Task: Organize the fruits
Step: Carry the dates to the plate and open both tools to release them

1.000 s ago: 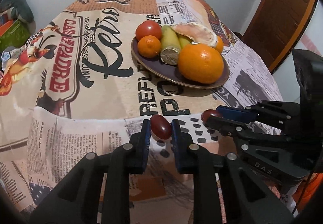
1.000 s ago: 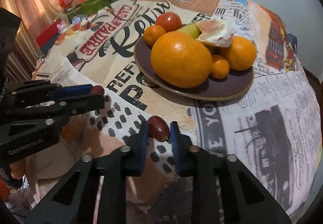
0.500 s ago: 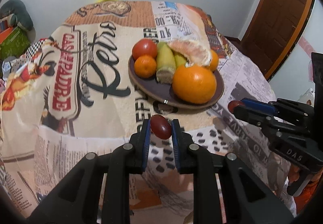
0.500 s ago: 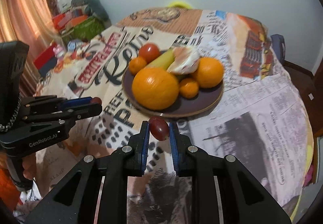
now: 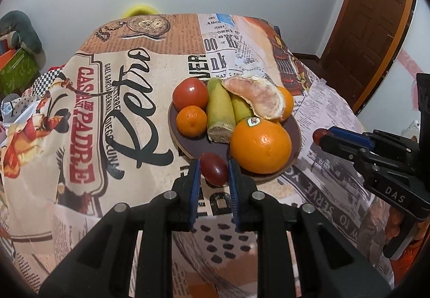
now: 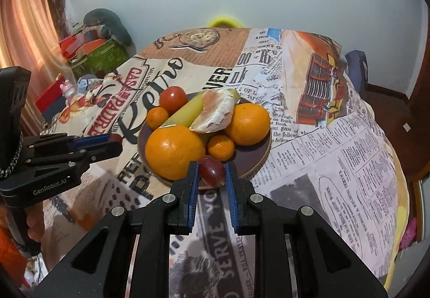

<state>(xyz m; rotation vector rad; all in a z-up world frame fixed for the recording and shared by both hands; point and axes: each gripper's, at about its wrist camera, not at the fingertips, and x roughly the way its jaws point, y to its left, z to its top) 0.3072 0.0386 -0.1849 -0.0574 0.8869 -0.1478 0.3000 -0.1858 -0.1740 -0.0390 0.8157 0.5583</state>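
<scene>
- Two grapes are in the air, one per gripper: the left gripper [image 5: 214, 171] is clamped on a dark red grape [image 5: 214, 169], and the right gripper [image 6: 211, 171] is clamped on another grape [image 6: 211, 170]
- Most of the fruit already sits on the plate [image 5: 188, 148]: a tomato [image 5: 190, 93], a mandarin [image 5: 191, 120], banana pieces [image 5: 219, 115], a peeled citrus segment [image 5: 255, 96], a big orange [image 5: 260, 146], plus a second orange [image 6: 247, 124] and a second mandarin [image 6: 221, 146] that show best from the right wrist
- Nothing loose shows on the tablecloth [image 5: 113, 115] around the plate, so by my reading these two grapes are the last pieces to go in
- Left to do, as I judge it: carry each grape over the rim, find a gap among the piled fruit, and let go; the near side of the plate beside the big orange looks the freest
- Compared with a second ago, both grippers sit higher and closer to the plate: the left grape then lay over the dotted patch of cloth well short of the rim, and now lines up with the plate's near edge
- From the right wrist, the grape has likewise gone from over the dotted print to just in front of the small mandarin
- More of the wall and room now shows in both views, and both grips are as tight as they were
</scene>
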